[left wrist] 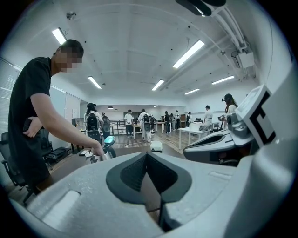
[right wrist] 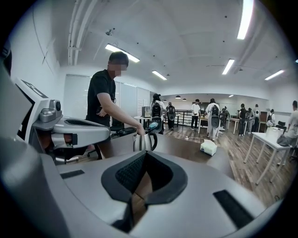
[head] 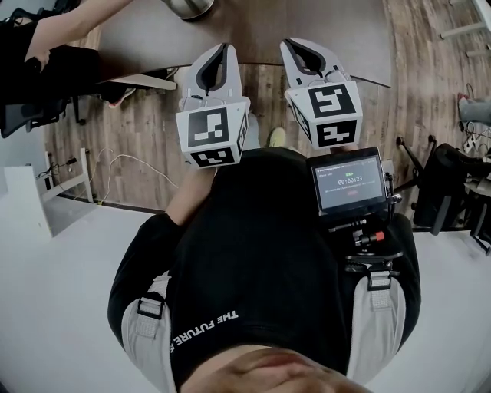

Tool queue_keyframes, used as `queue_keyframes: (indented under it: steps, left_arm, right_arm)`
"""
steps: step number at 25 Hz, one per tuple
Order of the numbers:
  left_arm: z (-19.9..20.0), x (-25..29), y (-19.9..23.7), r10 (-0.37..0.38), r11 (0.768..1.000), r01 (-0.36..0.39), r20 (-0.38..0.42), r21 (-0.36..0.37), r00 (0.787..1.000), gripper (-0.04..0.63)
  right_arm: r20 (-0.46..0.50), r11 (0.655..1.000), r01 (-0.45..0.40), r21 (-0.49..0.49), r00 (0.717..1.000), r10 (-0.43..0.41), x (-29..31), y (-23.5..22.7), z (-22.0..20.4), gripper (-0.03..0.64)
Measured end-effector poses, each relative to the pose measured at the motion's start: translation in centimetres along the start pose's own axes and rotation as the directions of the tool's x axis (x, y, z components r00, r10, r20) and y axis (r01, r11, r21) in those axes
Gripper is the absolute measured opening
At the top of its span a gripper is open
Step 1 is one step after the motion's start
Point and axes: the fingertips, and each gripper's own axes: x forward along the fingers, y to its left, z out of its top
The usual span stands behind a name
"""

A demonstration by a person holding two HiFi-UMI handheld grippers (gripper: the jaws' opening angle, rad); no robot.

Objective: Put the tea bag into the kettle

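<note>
A steel kettle stands on a brown table, its lid tipped up; it also shows as the kettle and, cut off at the top edge, the kettle. A person in black has a hand at the kettle's top. No tea bag shows in any view. My left gripper and right gripper are held side by side in front of my body, short of the table edge. The jaws of both are shut with nothing between them, also seen in my left gripper and right gripper.
A white box lies on the table to the right of the kettle. Office chairs stand at the left, another chair at the right. A screen unit hangs on my chest. Several people with backpacks stand far behind.
</note>
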Motion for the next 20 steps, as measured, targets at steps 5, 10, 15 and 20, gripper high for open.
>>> queue_keyframes:
  steps: [5, 10, 15, 20]
  left_arm:
    - [0.0, -1.6, -1.4, -0.004, 1.0, 0.004, 0.011, 0.008, 1.0, 0.003]
    - [0.0, -1.0, -2.2, -0.041, 0.999, 0.041, 0.012, 0.02, 0.999, 0.003]
    - [0.3, -0.5, -2.1, -0.054, 0.998, 0.054, 0.021, 0.017, 0.998, 0.003]
    - [0.1, -0.6, -2.2, -0.048, 0.999, 0.048, 0.019, 0.013, 0.999, 0.003]
  right_arm:
    - [0.023, 1.0, 0.013, -0.005, 1.0, -0.013, -2.3, 0.4, -0.2, 0.008]
    - [0.038, 0.999, 0.052, 0.013, 0.998, -0.053, -2.5, -0.5, 0.1, 0.008]
    - [0.033, 0.997, 0.077, 0.001, 0.996, -0.077, -2.4, -0.5, 0.2, 0.008]
    - [0.024, 0.997, 0.073, 0.001, 0.997, -0.073, -2.4, -0.5, -0.4, 0.008]
